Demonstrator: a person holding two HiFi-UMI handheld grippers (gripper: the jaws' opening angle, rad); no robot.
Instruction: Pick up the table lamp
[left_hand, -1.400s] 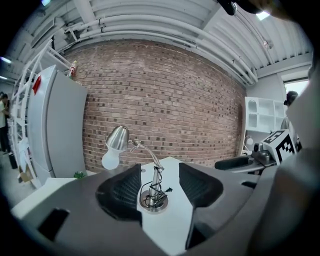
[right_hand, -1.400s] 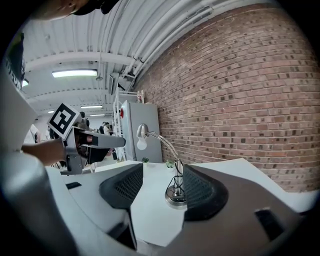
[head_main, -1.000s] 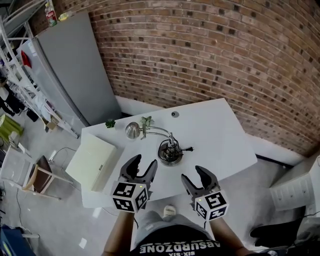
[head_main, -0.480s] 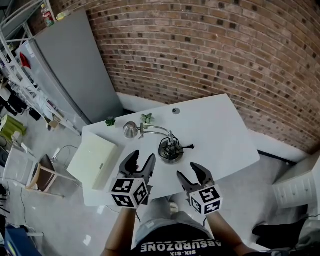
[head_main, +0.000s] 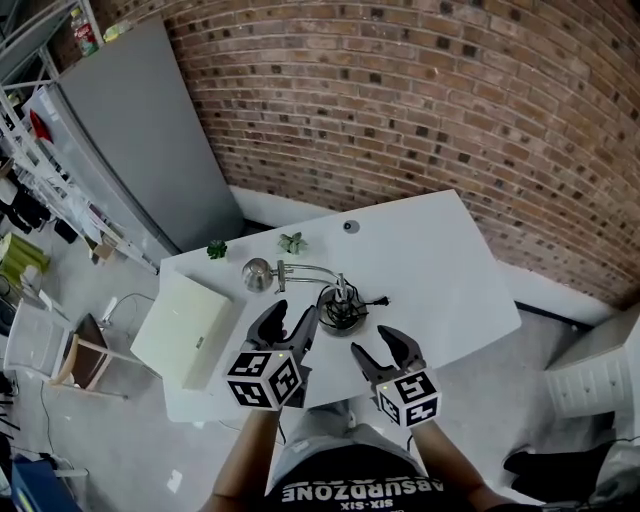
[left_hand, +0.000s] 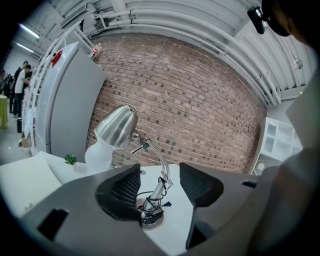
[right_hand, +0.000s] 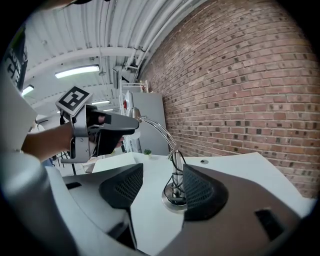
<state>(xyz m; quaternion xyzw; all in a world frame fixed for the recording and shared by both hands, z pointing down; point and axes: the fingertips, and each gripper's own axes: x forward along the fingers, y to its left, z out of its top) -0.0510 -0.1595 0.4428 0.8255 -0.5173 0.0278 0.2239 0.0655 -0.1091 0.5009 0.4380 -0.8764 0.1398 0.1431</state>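
Left gripper (head_main: 293, 318): jaws apart, empty, at the table's (head_main: 430, 270) front edge, sighted on the stem. Table lamp (head_main: 340, 306): upright near the front edge, head toward the left end. Right gripper (head_main: 374, 345): jaws apart, empty. Step: apparently approach; next, advance and clamp the stem.

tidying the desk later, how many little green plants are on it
2. One dark green plant sits near the table's back left corner. A paler plant stands right of it, behind the table lamp. None looks hidden.
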